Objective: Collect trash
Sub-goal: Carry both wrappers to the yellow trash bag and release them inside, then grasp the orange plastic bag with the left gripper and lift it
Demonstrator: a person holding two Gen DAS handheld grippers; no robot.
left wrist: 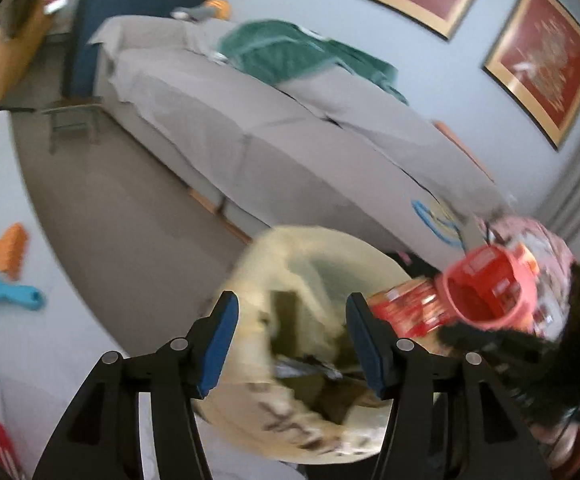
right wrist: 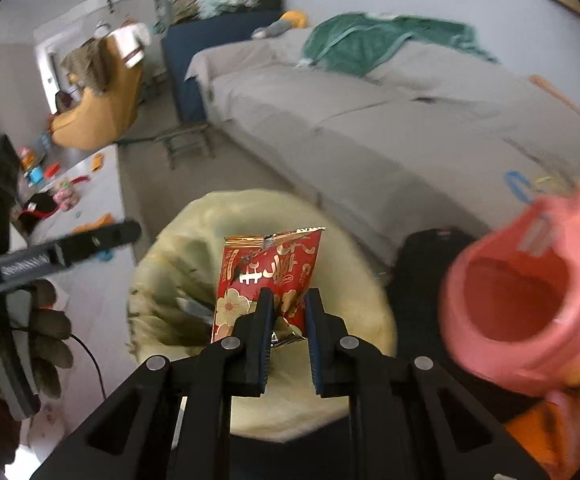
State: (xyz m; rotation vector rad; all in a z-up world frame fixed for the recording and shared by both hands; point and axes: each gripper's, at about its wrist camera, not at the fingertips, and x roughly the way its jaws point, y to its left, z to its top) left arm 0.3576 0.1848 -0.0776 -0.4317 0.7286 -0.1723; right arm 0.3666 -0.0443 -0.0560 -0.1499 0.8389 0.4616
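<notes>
My right gripper [right wrist: 285, 312] pinches the red wrapper [right wrist: 269, 276]; I release only over the bag [right wrist: 193, 248] mouth, while my left gripper [left wrist: 290, 344] is open and empty.

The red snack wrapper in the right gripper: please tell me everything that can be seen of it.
The red snack wrapper is a small foil pouch, glossy red with gold flower prints and white characters. Its top edge is a crimped, silvery seal, torn open. It stands nearly upright, a little creased, its lower part pinched in the right gripper, which is shut on it. It hangs above the open mouth of a pale yellowish bag and touches nothing else that I can see.
</notes>
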